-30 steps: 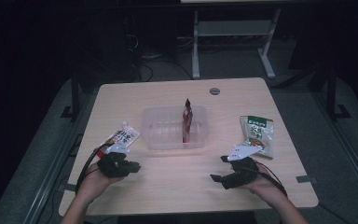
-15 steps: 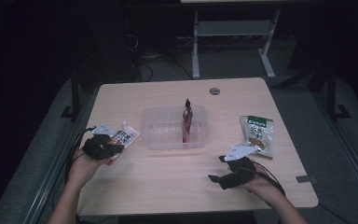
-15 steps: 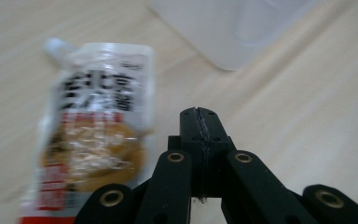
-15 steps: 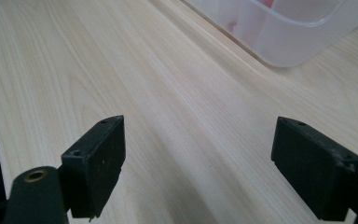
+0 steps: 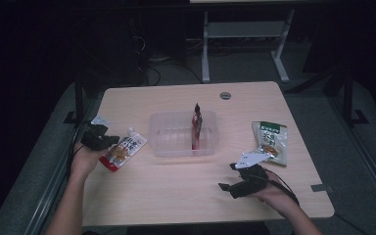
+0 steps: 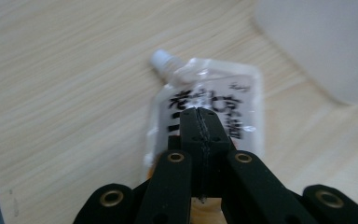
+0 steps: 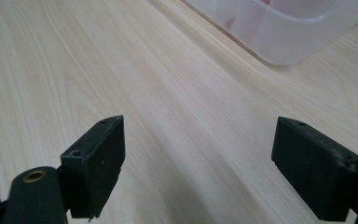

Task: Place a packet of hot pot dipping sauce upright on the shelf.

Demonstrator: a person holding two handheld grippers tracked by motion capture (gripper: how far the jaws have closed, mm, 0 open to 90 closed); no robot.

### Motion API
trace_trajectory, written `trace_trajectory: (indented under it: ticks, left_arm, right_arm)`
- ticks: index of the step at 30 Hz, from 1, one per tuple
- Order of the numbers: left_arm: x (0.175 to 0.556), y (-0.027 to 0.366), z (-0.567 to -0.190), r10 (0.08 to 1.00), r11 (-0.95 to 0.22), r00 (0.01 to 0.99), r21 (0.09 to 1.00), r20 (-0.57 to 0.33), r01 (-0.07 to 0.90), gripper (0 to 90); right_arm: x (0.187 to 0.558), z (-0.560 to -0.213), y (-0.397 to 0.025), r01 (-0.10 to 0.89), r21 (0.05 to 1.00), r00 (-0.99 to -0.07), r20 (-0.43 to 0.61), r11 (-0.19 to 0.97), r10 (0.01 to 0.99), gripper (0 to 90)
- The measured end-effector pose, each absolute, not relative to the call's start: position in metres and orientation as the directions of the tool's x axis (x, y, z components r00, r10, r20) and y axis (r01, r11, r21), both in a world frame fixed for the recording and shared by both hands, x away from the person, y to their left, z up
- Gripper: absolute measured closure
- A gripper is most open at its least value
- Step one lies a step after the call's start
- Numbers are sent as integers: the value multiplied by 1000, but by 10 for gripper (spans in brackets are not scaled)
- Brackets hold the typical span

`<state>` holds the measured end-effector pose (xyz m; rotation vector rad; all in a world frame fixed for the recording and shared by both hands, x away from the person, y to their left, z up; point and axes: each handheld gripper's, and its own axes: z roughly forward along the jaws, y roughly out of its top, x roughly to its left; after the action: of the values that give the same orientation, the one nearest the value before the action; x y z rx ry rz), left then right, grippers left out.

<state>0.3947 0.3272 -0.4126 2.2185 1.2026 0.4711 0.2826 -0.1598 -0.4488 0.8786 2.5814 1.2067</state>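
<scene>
Spreading across the middle of the high view, the pale wooden tabletop (image 5: 176, 196) is carrying everything, with a small round grey fitting (image 5: 225, 95) sitting near its far edge. At its centre a clear plastic bin (image 5: 169, 139) is resting, and a dark red packet (image 5: 196, 128) is standing upright inside the bin's right part, its tip rising above the rim. Well to the right of the bin, a green snack bag (image 5: 270, 139) is lying flat. Left of the bin, a white spouted pouch (image 5: 123, 152) with black lettering and an orange-red lower end is lying flat on the wood, its capped spout pointing toward the far side. The left gripper (image 5: 98, 138) is hovering at the near left end of that pouch, and in the left gripper view its jaws are pressing tightly together over the pouch (image 6: 209, 107), clenched on nothing. The right gripper (image 5: 242, 183) is sitting low over bare wood near the front right, its jaws standing wide apart and grasping nothing, with the bin's corner (image 7: 279, 32) showing beyond them.
</scene>
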Motion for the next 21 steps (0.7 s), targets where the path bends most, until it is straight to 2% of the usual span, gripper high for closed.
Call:
trace_trajectory:
  ticks: [9, 21]
  left_arm:
    - [408, 319, -440, 841, -457, 541, 564, 21, 688, 899]
    - [415, 319, -448, 832, -473, 554, 517, -3, 713, 900]
  right_arm:
    - [283, -449, -163, 435, 746, -815, 88, 504, 573, 170]
    - [282, -450, -162, 439, 739, -813, 85, 511, 575, 171]
